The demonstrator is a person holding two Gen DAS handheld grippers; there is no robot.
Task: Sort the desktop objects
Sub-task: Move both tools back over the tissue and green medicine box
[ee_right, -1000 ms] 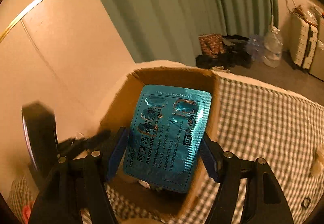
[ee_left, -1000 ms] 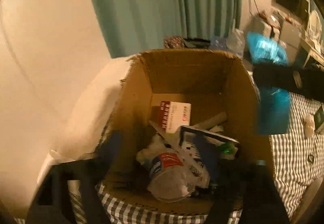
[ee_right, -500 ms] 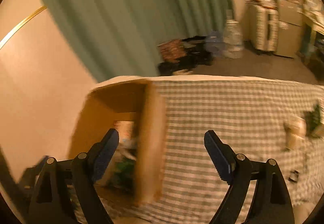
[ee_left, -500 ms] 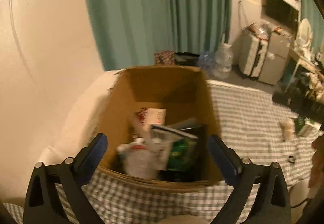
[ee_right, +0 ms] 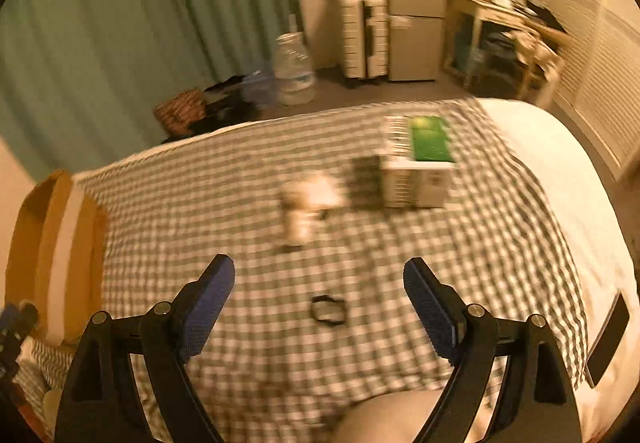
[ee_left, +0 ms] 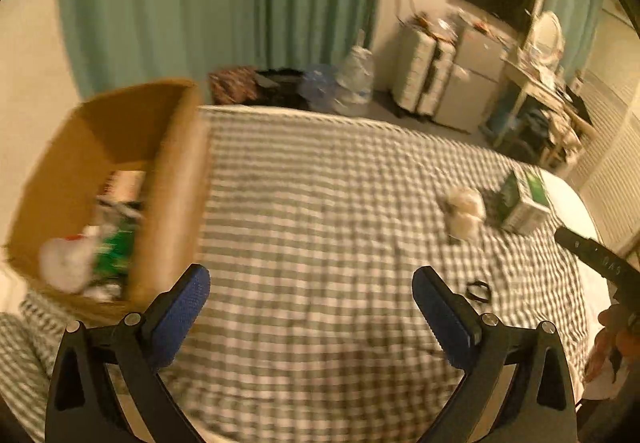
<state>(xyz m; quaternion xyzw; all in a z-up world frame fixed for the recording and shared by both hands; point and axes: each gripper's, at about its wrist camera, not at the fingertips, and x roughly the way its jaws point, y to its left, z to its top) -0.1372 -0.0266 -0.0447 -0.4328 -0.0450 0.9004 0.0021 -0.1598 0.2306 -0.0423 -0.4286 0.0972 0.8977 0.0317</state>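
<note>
My left gripper (ee_left: pixel 310 295) is open and empty over the checked cloth (ee_left: pixel 320 211), just right of the brown cardboard box (ee_left: pixel 176 179) that holds several packets and wrappers. My right gripper (ee_right: pixel 320 283) is also open and empty, further right over the cloth. A small black ring (ee_right: pixel 328 310) lies just beyond and between its fingertips. Further off lie a white crumpled lump (ee_right: pixel 308 203) and a green-and-white carton (ee_right: pixel 420 167) with a dark flat thing (ee_right: pixel 365 181) beside it. The left wrist view shows the same ring (ee_left: pixel 479 291), lump (ee_left: pixel 464 211) and carton (ee_left: pixel 524 199).
A black phone (ee_right: pixel 608 339) lies at the cloth's right edge. The cardboard box (ee_right: pixel 52 243) stands at the far left in the right wrist view. Beyond the cloth are green curtains, water jugs (ee_right: pixel 294 71), suitcases and a small fridge. Both views are motion-blurred.
Both grippers swung right, away from the cardboard box and out over the checked cloth. The right gripper let go of the teal blister pack, which is no longer in view. Both jaws widened.
</note>
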